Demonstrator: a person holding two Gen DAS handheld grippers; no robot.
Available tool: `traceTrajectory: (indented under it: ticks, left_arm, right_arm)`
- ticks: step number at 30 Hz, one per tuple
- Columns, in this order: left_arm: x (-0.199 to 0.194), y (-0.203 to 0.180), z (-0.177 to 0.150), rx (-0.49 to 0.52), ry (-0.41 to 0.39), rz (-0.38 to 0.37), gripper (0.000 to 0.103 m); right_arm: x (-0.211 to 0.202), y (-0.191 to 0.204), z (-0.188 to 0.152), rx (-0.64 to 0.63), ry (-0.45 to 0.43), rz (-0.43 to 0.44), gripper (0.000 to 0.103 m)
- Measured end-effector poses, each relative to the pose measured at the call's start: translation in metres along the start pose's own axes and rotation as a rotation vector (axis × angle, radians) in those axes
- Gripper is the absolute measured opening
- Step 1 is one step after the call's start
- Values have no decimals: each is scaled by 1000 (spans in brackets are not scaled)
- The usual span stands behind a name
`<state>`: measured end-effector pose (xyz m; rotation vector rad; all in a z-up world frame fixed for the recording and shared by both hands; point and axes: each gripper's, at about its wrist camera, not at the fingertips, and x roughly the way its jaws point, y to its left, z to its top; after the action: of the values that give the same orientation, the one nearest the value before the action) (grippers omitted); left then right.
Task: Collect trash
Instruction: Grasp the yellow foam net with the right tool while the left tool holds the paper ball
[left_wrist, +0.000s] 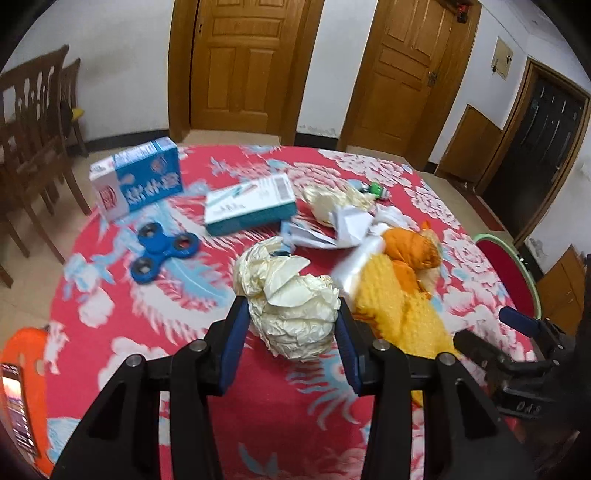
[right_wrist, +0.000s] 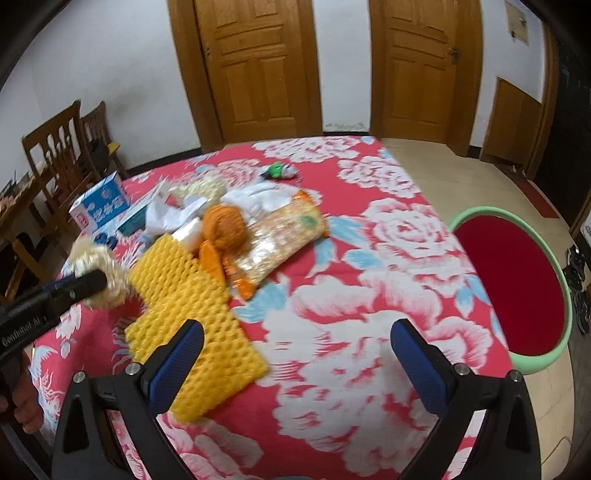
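The left tongs (left_wrist: 291, 325) grip a crumpled cream paper ball (left_wrist: 291, 306) just above the red floral worktop (left_wrist: 258, 424). The right tongs (right_wrist: 295, 354) stand open and empty over the cloth, a yellow foam net (right_wrist: 188, 317) at their ten o'clock, a red-seated stool (right_wrist: 517, 280) at two o'clock.

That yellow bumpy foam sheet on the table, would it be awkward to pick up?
Probably light and floppy: the yellow foam sheet lies flat, thin and dimpled. It would likely bend or droop from one edge. Its soft netting looks easy for pads to grip, not slippery.
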<state>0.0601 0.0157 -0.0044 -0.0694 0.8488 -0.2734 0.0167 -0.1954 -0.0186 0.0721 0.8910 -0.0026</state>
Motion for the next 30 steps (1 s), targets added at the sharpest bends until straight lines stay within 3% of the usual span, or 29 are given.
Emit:
traceTrajectory:
  ticks: [7,10,15,17,18,21,30]
  left_arm:
    - [4,6,0,29,-5,15,46]
    - [7,4,-2,32,3,13,46]
    - [0,1,-3,14,-9,2,46]
    - [-4,-2,-3,7,-17,2,46]
    - [-7,-4,-4,5,-21,4,46]
    - [-15,-10,-6,4,-30,15,46]
    - [-31,-36,-7,9,-26,-3,46]
  right_arm:
    - [15,16,-5,-7,45,2,97]
    - [22,18,-9,-1,80,48,81]
    - [15,28,-14,-56,57,108,46]
    - [15,28,-15,-57,54,121,39]
    - [14,28,-15,-54,54,126,29]
    - [10,21,-17,-23,35,143,14]
    - [-24,1,-14,0,-64,191,12]
